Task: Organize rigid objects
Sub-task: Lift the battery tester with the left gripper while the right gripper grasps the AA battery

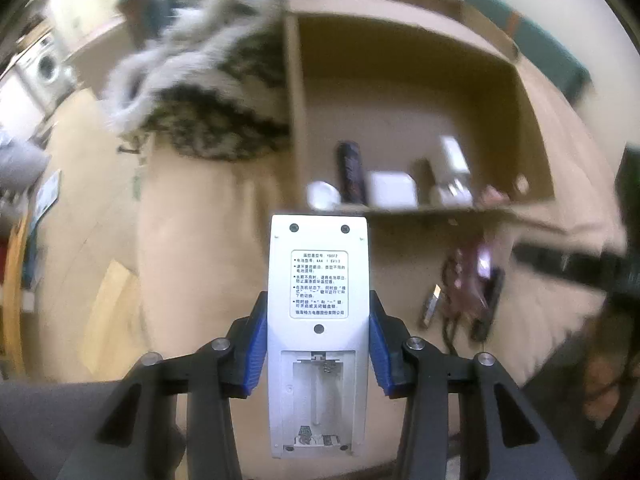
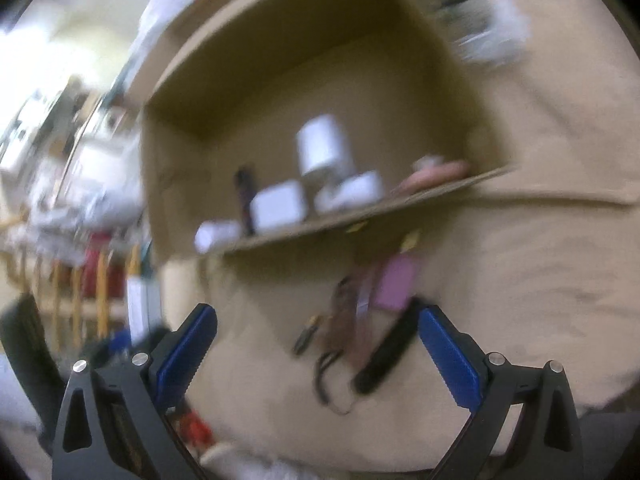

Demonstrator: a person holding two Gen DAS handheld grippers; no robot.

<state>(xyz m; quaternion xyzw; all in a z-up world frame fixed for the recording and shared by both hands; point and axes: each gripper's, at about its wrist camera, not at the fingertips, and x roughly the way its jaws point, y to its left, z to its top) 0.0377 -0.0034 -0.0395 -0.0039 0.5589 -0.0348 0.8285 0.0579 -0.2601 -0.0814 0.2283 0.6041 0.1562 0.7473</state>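
My left gripper (image 1: 318,340) is shut on a white remote control (image 1: 318,280), held back side up with its battery bay open, just in front of an open cardboard box (image 1: 400,80). The box holds a dark cylinder (image 1: 351,172), a white square block (image 1: 392,190), a white round thing (image 1: 323,195) and other white items. My right gripper (image 2: 318,344) is open and empty above a small pile on the tan surface: a black bar (image 2: 384,356), a pink card (image 2: 396,284) and a brown cord (image 2: 340,320). The same box (image 2: 304,60) lies beyond it.
A grey and white fluffy cloth (image 1: 208,80) lies left of the box. A small metal piece (image 1: 431,306) lies beside the pile (image 1: 472,288). The right arm shows as a dark shape (image 1: 580,268) at the right. Room furniture and a washing machine (image 1: 44,68) lie far left.
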